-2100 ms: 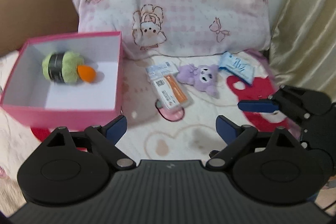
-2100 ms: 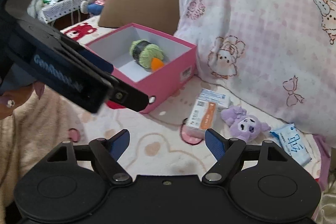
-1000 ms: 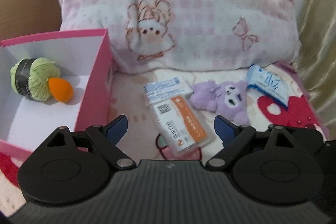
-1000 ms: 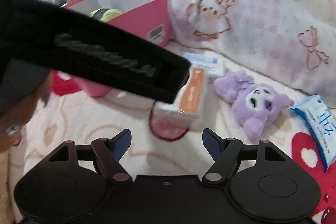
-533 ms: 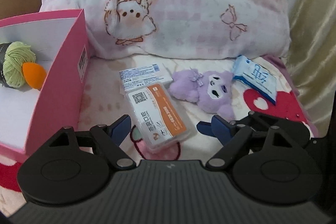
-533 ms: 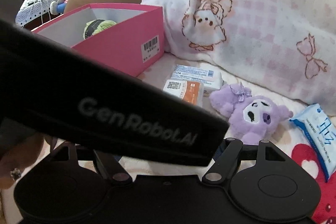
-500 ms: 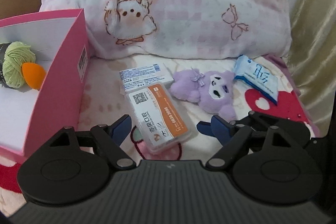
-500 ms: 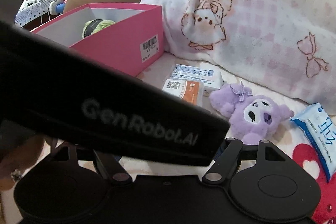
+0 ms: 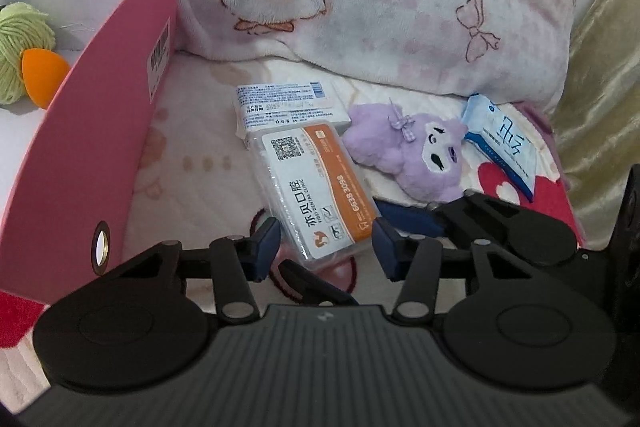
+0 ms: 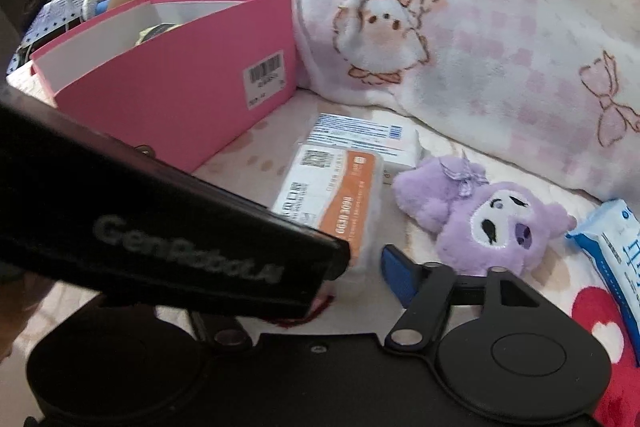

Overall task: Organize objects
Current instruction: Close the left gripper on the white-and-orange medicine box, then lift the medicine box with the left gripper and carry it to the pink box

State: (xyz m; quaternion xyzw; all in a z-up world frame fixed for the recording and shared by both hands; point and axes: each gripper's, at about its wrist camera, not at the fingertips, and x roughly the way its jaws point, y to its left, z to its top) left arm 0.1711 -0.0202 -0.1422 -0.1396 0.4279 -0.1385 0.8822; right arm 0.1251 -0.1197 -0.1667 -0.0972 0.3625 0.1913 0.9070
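Left wrist view: the left gripper (image 9: 325,242) is closing around the glossy orange-and-white packet (image 9: 318,193), pads apparently not yet pressing. Beside it, the right gripper (image 10: 356,269) is closing too, one finger hidden behind the left gripper's body, near the fuzzy purple plush (image 10: 486,223).
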